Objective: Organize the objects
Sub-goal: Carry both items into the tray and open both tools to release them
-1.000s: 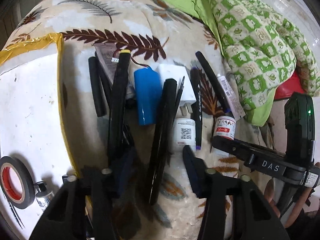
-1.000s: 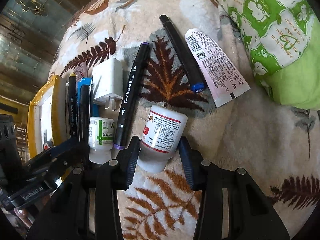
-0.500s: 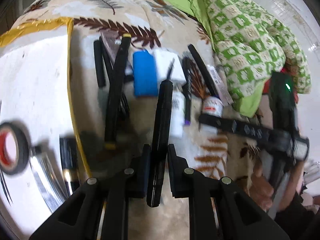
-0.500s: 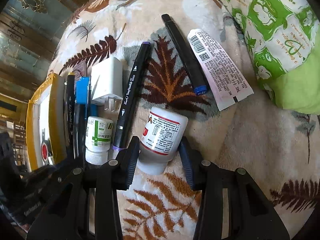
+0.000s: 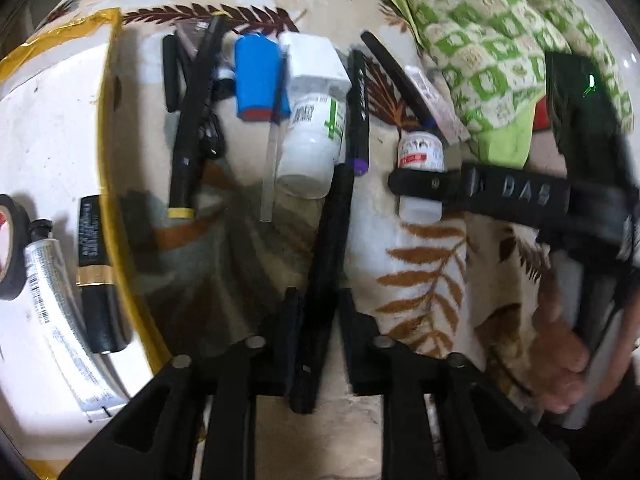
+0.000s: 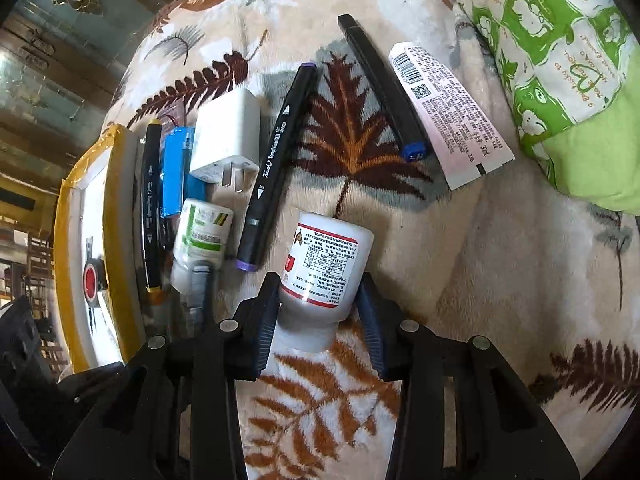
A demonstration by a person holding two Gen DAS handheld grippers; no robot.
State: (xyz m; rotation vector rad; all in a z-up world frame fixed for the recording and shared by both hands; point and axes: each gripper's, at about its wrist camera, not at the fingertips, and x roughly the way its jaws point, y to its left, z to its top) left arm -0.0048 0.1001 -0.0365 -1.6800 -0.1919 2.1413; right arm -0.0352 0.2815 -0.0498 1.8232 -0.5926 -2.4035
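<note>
My left gripper (image 5: 316,312) is shut on a long black pen (image 5: 330,248) and holds it above the leaf-patterned blanket. My right gripper (image 6: 318,304) is open with its fingers on either side of a white bottle with a red label (image 6: 326,272), which lies on the blanket; it also shows in the left wrist view (image 5: 420,152). A row of items lies beyond: a white bottle with a green label (image 5: 312,148), a blue cylinder (image 5: 256,80), a white charger (image 6: 228,136), a purple-capped marker (image 6: 276,168) and a pink tube (image 6: 452,108).
A white tray with a yellow taped rim (image 5: 108,160) lies at the left and holds a black tape roll (image 5: 12,252), a silver tube (image 5: 60,312) and a black and gold stick (image 5: 94,272). A green patterned pillow (image 6: 560,48) lies at the right.
My left gripper closed on the black pen, lifted it out of the row and drew it back. The right gripper stayed around the red-label bottle.
</note>
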